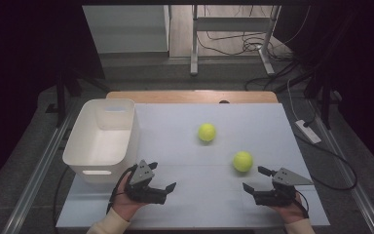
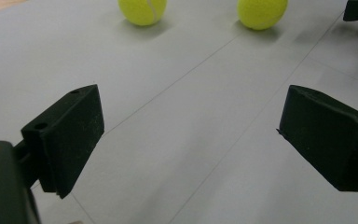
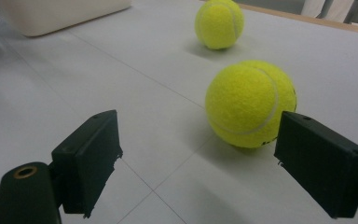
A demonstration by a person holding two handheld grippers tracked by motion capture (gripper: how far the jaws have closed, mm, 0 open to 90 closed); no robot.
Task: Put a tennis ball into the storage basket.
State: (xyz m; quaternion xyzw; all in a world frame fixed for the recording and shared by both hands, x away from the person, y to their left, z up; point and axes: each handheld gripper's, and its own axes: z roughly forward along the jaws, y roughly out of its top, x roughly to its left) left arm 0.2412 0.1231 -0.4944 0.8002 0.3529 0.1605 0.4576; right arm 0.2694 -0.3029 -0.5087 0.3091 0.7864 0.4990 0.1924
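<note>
Right gripper (image 1: 258,179) sat with its jaws spread wide and empty, held low over the board (image 1: 214,204) by the person's right hand (image 1: 288,210). The near ball (image 1: 242,161) lay on the board just ahead of those jaws, apart from them; in the right gripper view the near ball (image 3: 251,103) showed close beyond the right-hand jaw of that gripper (image 3: 198,158), not between the two and not touched by either. Taking the near ball as the mark, the far ball (image 1: 207,132) rested beyond it and to its left, well apart from it, also on the board. In the right gripper view the far ball (image 3: 219,23) stood behind the near one.

Left gripper (image 1: 161,177) lay to the left of the near ball, on the person's side of it, well apart, held by the left hand (image 1: 125,204). Its jaws were likewise wide and held nothing; the left gripper view showed bare board between them (image 2: 191,140), with both balls (image 2: 142,10) (image 2: 262,11) far ahead.

Farther left of the near ball than the left gripper stood the white bin (image 1: 83,146), at the board's left edge, open at the top. The bin's corner (image 3: 60,16) showed at the top left of the right gripper view.
</note>
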